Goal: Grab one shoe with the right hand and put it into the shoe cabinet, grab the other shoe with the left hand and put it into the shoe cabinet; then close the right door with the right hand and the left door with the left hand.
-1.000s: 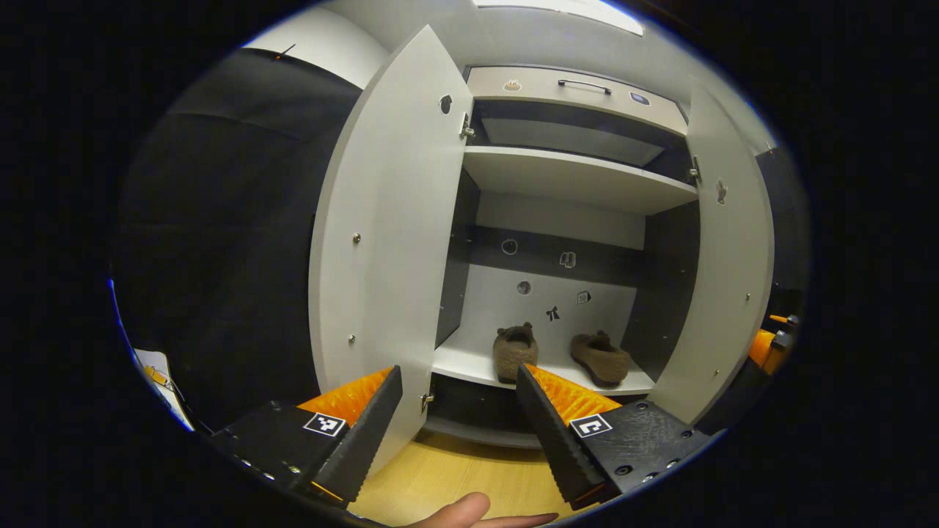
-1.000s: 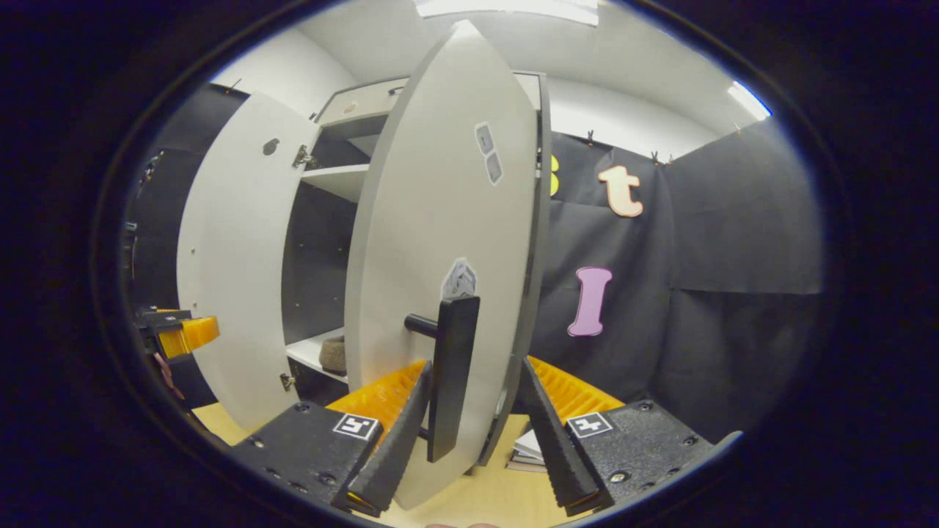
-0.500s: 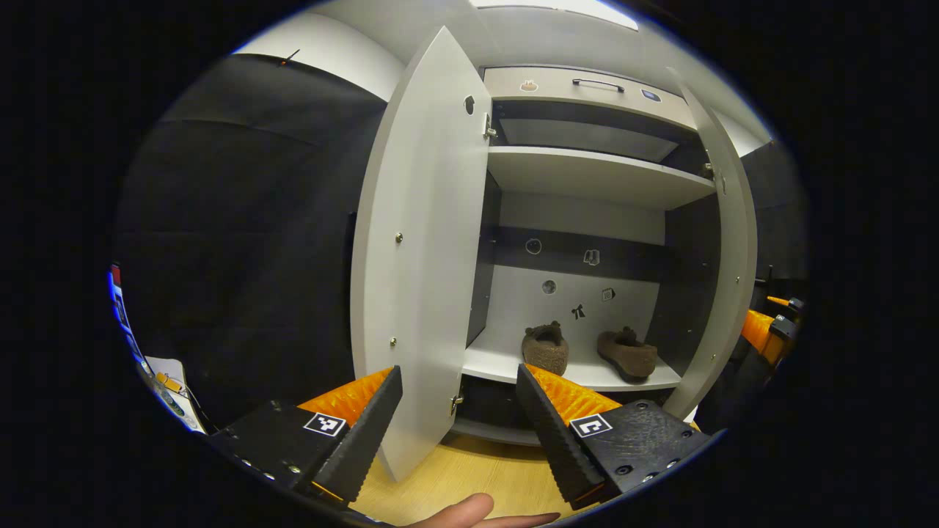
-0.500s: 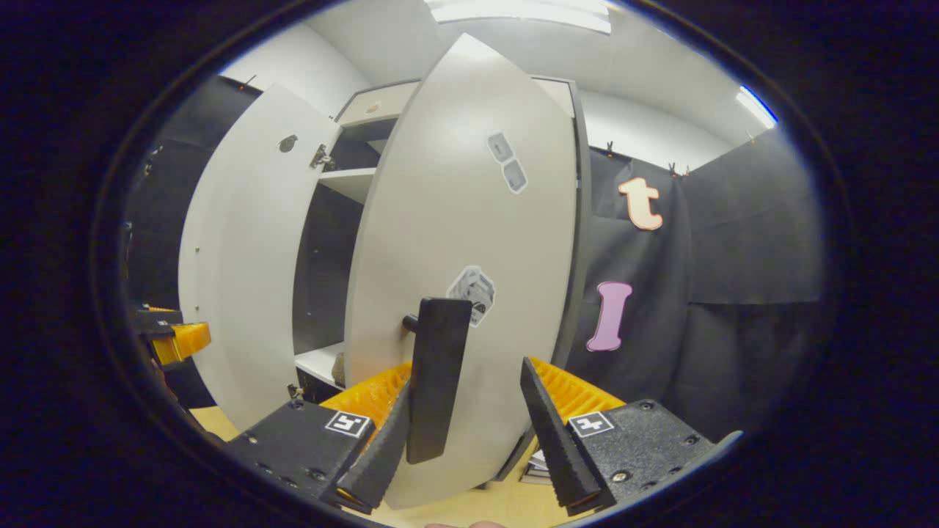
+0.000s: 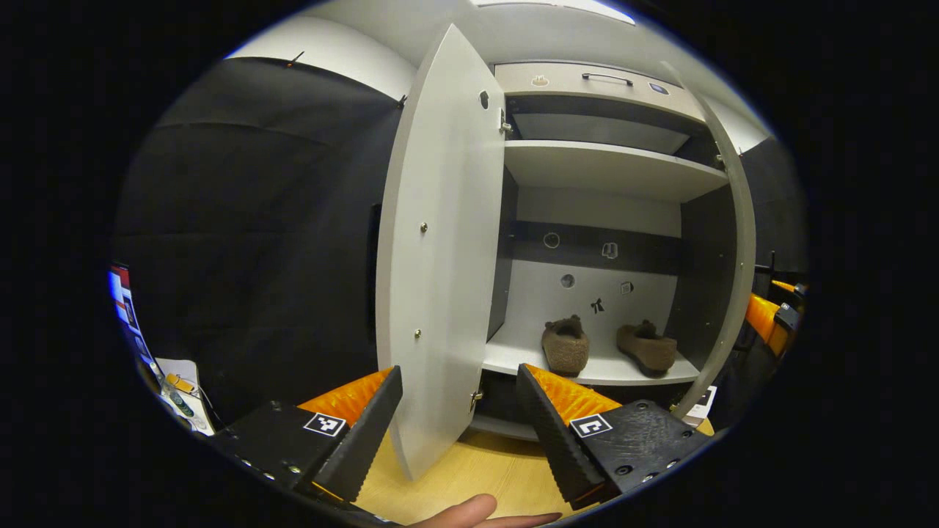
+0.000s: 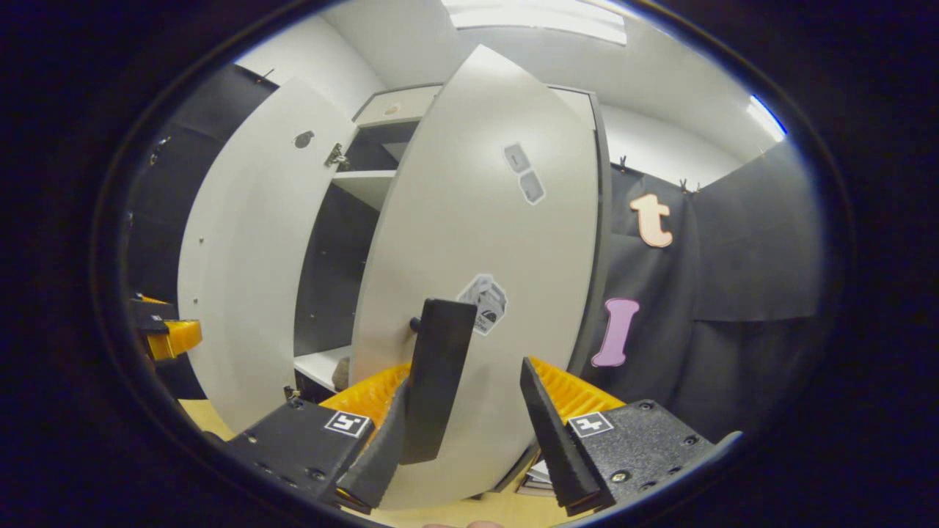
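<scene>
Shoes [image 5: 565,346] sit on the cabinet shelf [image 5: 513,356], so only doors remain: my right claw [image 6: 462,433], spread, straddles the right door [image 6: 484,293] handle [image 6: 434,389], my left claw [image 5: 458,422], spread, nears the left door [image 5: 440,257].

1. Left gripper [image 5: 458,422]: the two fingers are spread wide apart, with nothing between them. Neither finger touches anything.
2. Left gripper, far view: its body shows at the left edge of the right gripper view [image 6: 165,334], held low and level.
3. Right gripper [image 6: 466,425]: the two fingers are spread apart. The gap between them is not closed on anything; whether the left finger touches anything cannot be told.
4. Right gripper, far view: part of its body shows at the right edge of the left gripper view [image 5: 770,315].
5. Fingertip [image 5: 469,510]: one bare fingertip of the person lies at the bottom edge of the left gripper view, under the gripper, pointing right.
</scene>
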{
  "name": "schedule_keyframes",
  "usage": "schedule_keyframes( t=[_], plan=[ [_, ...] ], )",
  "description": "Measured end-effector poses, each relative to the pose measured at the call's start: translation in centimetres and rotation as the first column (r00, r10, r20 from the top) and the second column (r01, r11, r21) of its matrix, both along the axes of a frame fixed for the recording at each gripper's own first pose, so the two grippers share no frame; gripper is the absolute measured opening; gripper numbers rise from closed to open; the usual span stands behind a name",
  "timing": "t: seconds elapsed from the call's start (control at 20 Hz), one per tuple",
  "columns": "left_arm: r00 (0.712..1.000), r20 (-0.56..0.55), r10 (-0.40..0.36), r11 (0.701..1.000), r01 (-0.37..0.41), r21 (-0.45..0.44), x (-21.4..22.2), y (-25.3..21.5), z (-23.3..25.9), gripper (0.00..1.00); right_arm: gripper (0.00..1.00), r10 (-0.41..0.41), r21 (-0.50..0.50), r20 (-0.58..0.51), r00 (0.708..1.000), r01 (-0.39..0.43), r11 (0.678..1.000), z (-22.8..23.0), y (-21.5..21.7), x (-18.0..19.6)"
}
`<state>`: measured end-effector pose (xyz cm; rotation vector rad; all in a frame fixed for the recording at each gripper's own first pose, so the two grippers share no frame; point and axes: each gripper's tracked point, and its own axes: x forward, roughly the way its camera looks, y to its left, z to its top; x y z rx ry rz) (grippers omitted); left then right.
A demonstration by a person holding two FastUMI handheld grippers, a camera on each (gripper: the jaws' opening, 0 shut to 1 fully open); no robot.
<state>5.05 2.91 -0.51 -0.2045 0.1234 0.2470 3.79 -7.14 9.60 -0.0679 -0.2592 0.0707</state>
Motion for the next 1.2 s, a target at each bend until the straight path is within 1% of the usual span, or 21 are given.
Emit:
schedule_keyframes(
  t=[0.05,0.2,0.3,0.45,0.75,0.85,0.95,1.1,1.2],
  plan=[
    [1.0,-0.003,0.007,1.0,-0.007,0.001,-0.1,0.2,-0.1,0.95,0.84,-0.002,-0.004,0.009,1.0,0.002,1.0,0.2,0.3,0.2],
    [0.999,-0.011,0.032,0.999,-0.032,0.005,-0.3,0.9,-0.3,0.95,0.84,-0.006,-0.017,0.027,1.0,0.007,1.0,0.5,1.1,0.9],
    [0.999,-0.017,0.047,0.999,-0.047,0.003,-0.5,1.5,-0.3,0.95,0.84,0.007,-0.023,0.031,0.999,-0.006,1.0,0.6,1.6,1.3],
    [0.997,0.007,0.073,0.997,-0.073,0.006,-1.4,2.5,0.3,0.95,0.84,0.02,-0.047,0.041,0.999,-0.018,0.999,0.8,2.3,1.9],
    [0.992,0.0,0.124,0.991,-0.123,0.056,-2.2,4.1,-0.3,0.95,0.84,0.053,-0.118,0.062,0.997,-0.046,0.992,1.2,4.2,2.8],
    [0.992,0.001,0.124,0.99,-0.124,0.063,-2.1,4.3,-0.4,0.95,0.84,0.067,-0.125,0.058,0.996,-0.059,0.99,1.2,4.7,3.2],
    [0.994,-0.001,0.107,0.992,-0.107,0.071,-2.1,4.3,-0.4,0.95,0.84,0.07,-0.134,0.058,0.996,-0.062,0.989,1.4,5.0,3.6],
    [0.995,0.017,0.102,0.991,-0.103,0.084,-2.1,4.4,-0.2,0.95,0.84,0.063,-0.17,0.058,0.996,-0.052,0.984,1.6,5.6,4.3],
    [0.993,0.013,0.117,0.988,-0.118,0.1,-2.1,4.8,-0.4,0.95,0.84,0.049,-0.189,0.061,0.997,-0.036,0.981,1.6,6.0,4.7]
  ],
)
